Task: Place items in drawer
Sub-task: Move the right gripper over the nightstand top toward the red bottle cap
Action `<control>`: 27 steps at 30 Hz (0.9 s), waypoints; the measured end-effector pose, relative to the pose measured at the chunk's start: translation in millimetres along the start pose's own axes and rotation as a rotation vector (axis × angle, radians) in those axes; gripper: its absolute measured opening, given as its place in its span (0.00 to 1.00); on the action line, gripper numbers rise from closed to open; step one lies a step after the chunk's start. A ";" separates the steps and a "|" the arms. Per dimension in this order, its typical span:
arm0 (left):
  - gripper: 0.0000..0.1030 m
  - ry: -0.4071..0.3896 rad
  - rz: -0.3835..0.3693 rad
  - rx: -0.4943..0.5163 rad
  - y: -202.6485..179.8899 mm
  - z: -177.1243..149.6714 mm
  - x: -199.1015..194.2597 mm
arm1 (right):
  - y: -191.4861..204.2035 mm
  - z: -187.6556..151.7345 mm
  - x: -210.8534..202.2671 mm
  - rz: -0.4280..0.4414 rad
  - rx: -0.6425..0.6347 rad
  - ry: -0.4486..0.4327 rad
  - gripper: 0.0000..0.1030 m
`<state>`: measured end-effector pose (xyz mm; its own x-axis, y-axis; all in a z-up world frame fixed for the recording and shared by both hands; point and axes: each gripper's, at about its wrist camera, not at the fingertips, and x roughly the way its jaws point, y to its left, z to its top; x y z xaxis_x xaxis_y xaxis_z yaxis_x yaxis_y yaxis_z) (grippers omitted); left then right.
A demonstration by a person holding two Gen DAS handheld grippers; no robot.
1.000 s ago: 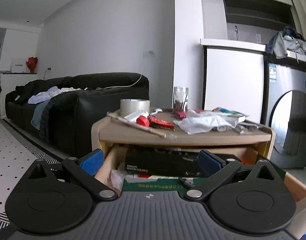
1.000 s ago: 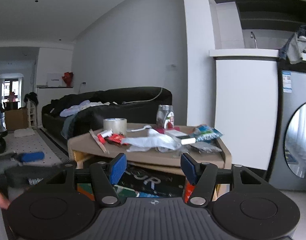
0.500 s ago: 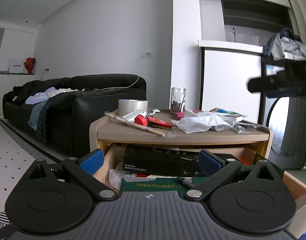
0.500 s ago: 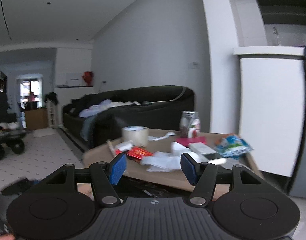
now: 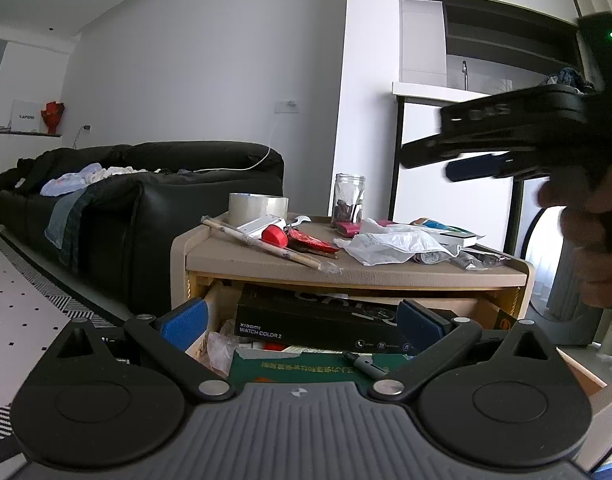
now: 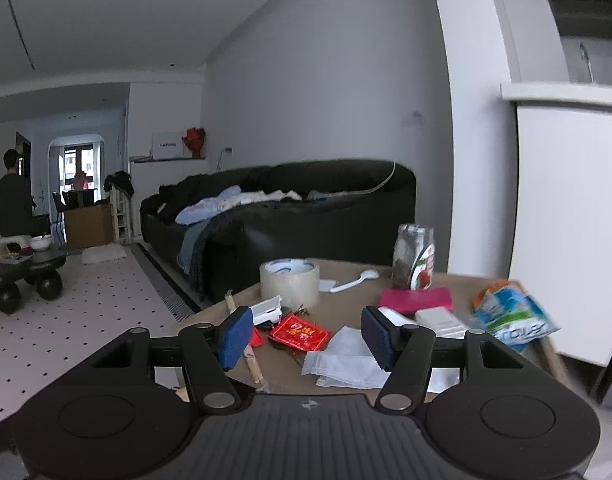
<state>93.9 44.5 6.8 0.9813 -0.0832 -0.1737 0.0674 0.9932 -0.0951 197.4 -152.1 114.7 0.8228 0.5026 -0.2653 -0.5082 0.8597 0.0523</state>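
From the left wrist view, the left gripper (image 5: 301,318) hangs low before the pulled-out wooden drawer (image 5: 578,374) of the beige low table (image 5: 241,258), its blue-padded fingers spread wide with nothing between them. The drawer already holds a black watch box (image 5: 306,322), a green printed packet (image 5: 301,366), a small grey pen-like tool (image 5: 366,364) and some crumpled clear plastic (image 5: 219,346). On the tabletop above lie a pair of paper-wrapped chopsticks (image 5: 261,242), a red cap (image 5: 274,235), a crumpled white plastic bag (image 5: 394,246) and a clear glass jar (image 5: 349,199). At the upper right, a hand (image 5: 586,216) carries the other gripper above the table.

From the right wrist view, the right gripper (image 6: 306,334) hovers over the tabletop, its fingers also parted and empty. Beneath and beyond it sit a roll of clear packing tape (image 6: 289,282), a red foil packet (image 6: 299,332), a white plastic spoon (image 6: 352,282), a pink flat case (image 6: 416,300), a small white box (image 6: 440,320) and a blue-and-white snack bag (image 6: 514,316).

I'd judge the job partway: some things lie in the drawer, but much clutter remains on top.
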 end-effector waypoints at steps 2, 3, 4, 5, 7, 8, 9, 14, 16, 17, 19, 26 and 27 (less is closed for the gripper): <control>1.00 -0.003 0.006 0.004 -0.8 -0.3 -0.1 | 0.2 0.0 9.7 0.022 0.014 0.015 0.62; 1.00 0.001 0.009 0.002 -0.9 0.0 0.1 | 0.4 0.1 14.6 0.031 0.021 0.024 0.62; 1.00 0.006 0.007 -0.003 -0.4 0.4 0.6 | 0.6 0.1 19.6 0.041 0.027 0.032 0.62; 1.00 0.010 0.004 -0.012 0.5 0.7 1.0 | 0.8 0.2 24.5 0.050 0.033 0.041 0.62; 1.00 0.013 -0.004 -0.029 2.6 0.7 1.3 | 4.3 2.5 33.3 0.053 0.019 0.053 0.62; 1.00 0.016 -0.009 -0.033 3.2 0.4 0.8 | 5.6 3.4 36.9 0.054 0.009 0.057 0.61; 1.00 0.018 -0.013 -0.036 3.8 0.2 0.8 | 6.3 3.7 40.1 0.056 -0.001 0.061 0.61; 1.00 0.026 -0.020 -0.053 5.5 0.3 1.0 | 9.7 5.2 56.0 0.064 -0.047 0.078 0.61; 1.00 0.027 -0.021 -0.046 4.8 0.1 0.9 | 11.1 5.8 62.4 0.067 -0.065 0.085 0.61; 1.00 0.028 -0.021 -0.039 4.1 0.0 1.1 | 11.8 6.1 65.6 0.068 -0.075 0.089 0.61; 1.00 0.030 -0.021 -0.030 3.3 0.0 1.6 | 13.2 6.7 71.9 0.072 -0.093 0.096 0.61; 1.00 0.024 -0.031 -0.016 2.3 -1.4 1.9 | 22.6 0.0 91.0 0.098 -0.119 0.130 0.60; 1.00 0.024 -0.033 -0.013 2.2 -1.3 2.2 | 24.2 -1.4 92.8 0.101 -0.126 0.134 0.59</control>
<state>96.0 46.4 4.9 0.9739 -0.1180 -0.1941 0.0972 0.9888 -0.1137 261.1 -84.8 89.9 0.7292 0.5615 -0.3912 -0.6211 0.7830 -0.0339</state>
